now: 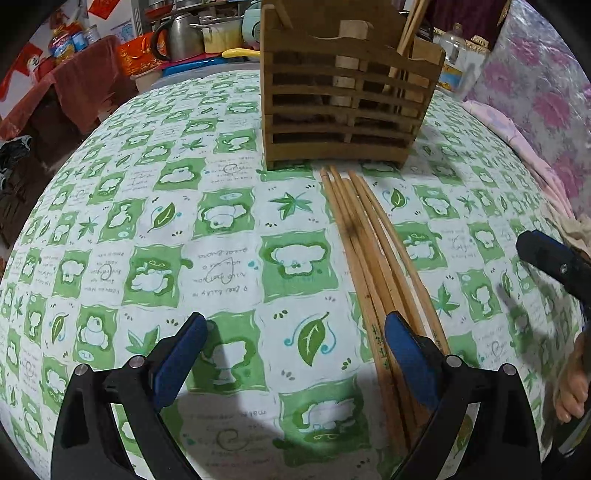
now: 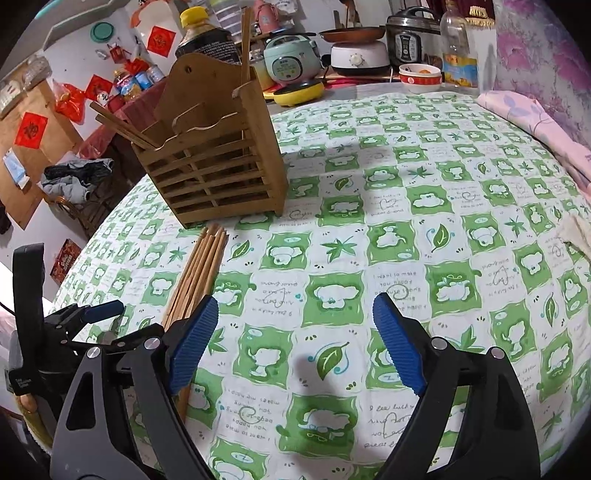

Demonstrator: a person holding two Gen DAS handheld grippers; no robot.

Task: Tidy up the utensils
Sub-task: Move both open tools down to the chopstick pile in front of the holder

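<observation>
I note a table under a green-and-white tablecloth (image 1: 229, 206) printed with leaves and bears; it fills both views. Behind it the room is crowded: a kettle (image 1: 183, 35) and red packaging in the left view, a rice cooker (image 2: 291, 61), pressure cooker (image 2: 410, 42), bowl (image 2: 420, 77) and dark bottle (image 2: 205, 37) in the right view only. Floral fabric runs along the right edge.

A slatted wooden rack (image 1: 343, 99) stands upright on the cloth, with a few chopsticks leaning in its compartments. The loose chopsticks (image 1: 373, 251) lie bundled on the cloth just before the rack, tips toward it.

My left gripper (image 1: 295, 354) is spread wide with nothing held; its right finger overlaps the near end of the bundle, and I cannot tell whether it touches. The right view shows that gripper beside the bundle.

My right gripper (image 2: 295, 339) is wide apart over bare cloth, holding nothing; the bundle lies just outside its left finger (image 2: 192, 343).
</observation>
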